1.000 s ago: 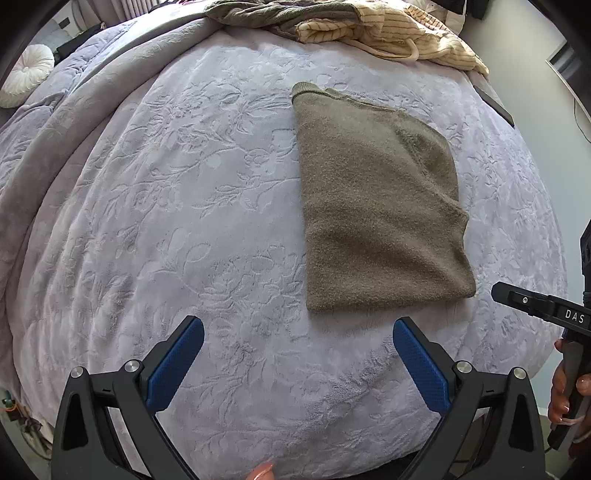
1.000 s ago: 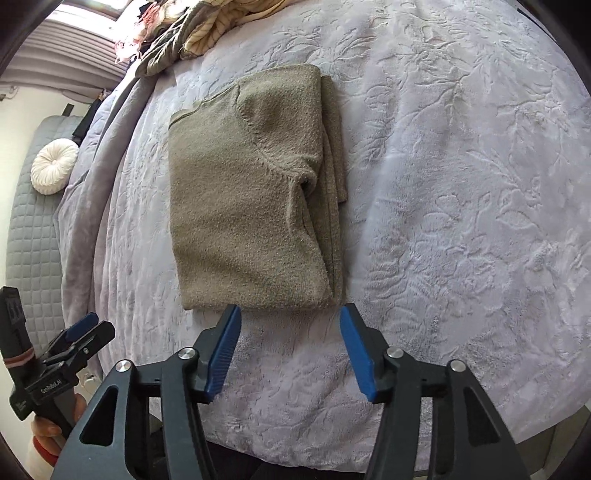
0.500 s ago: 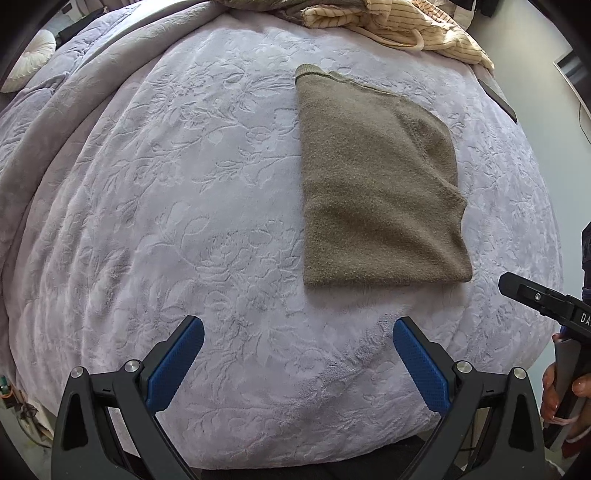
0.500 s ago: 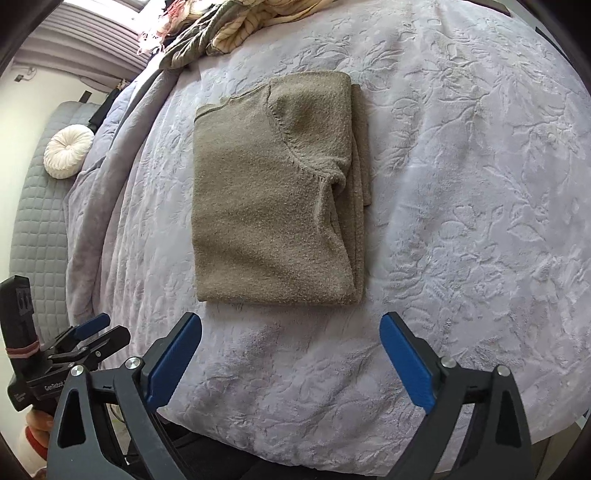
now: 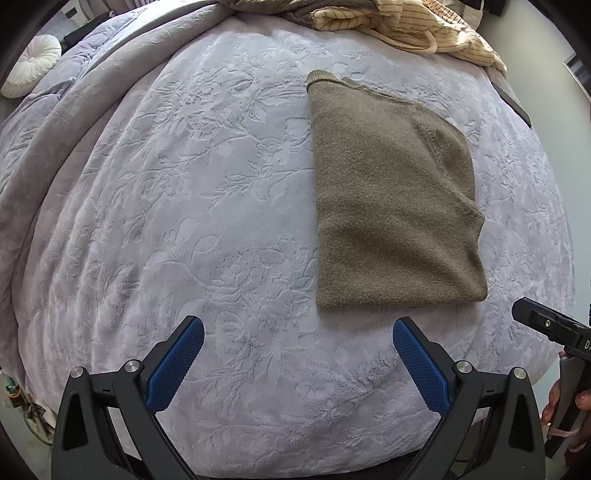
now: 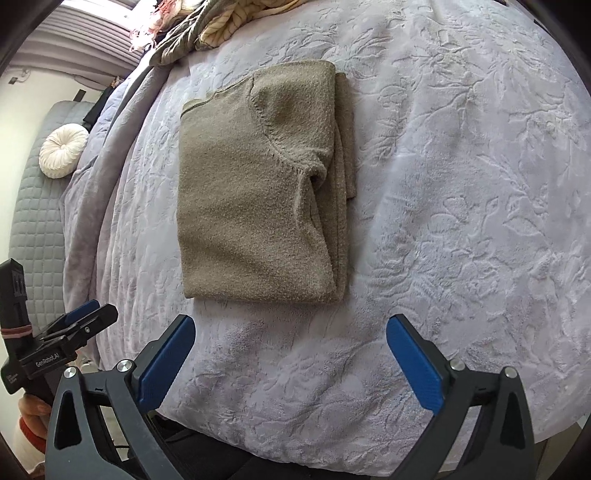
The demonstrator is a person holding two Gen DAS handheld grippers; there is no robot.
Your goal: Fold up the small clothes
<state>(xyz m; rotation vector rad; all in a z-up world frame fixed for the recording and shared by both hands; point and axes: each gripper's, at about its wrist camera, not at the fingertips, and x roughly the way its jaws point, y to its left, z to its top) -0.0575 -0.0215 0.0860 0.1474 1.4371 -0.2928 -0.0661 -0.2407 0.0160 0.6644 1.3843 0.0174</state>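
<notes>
A folded olive-brown sweater [image 5: 395, 206] lies flat on a pale lilac blanket [image 5: 184, 184] with a raised leaf pattern.

Seen from the left gripper [image 5: 297, 360], the sweater sits ahead and to the right, its near edge just beyond the right blue pad. This gripper's jaws are spread wide and hold nothing, with only blanket between the pads.

Seen from the right gripper [image 6: 290, 354], the sweater [image 6: 258, 192] lies straight ahead and slightly left, its near edge just past the pads. A sleeve seam curves across its top layer, and folded layers stack along its right side. These jaws are also spread wide and hold nothing.

Far ahead of both grippers lies a heap of clothes [image 5: 402, 26], cream-striped and dark green. A round white cushion [image 6: 62, 149] rests far off to the left.
</notes>
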